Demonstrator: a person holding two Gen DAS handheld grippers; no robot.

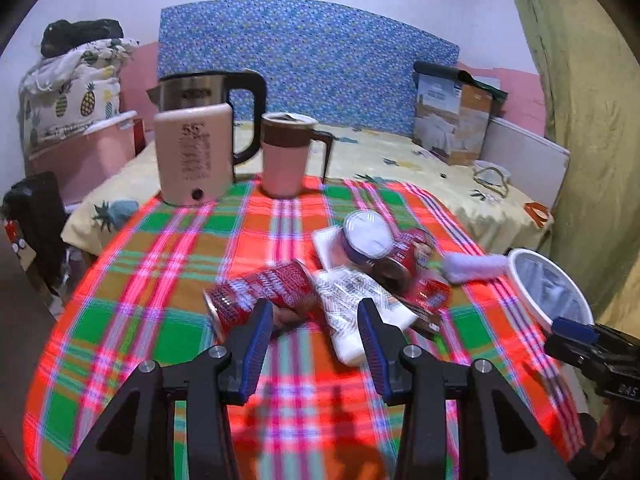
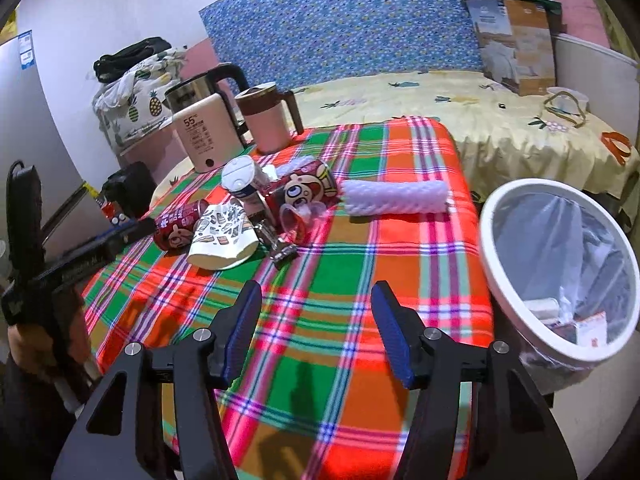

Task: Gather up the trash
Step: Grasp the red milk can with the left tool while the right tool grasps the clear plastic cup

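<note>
We see the left gripper with its fingers apart and empty above the desk, at the lower centre of its frame, just before a red can and a flattened paper cup in the trash pile. The right gripper also stands with fingers apart, nothing between them; the white bin sits at the right edge of that frame.
</note>
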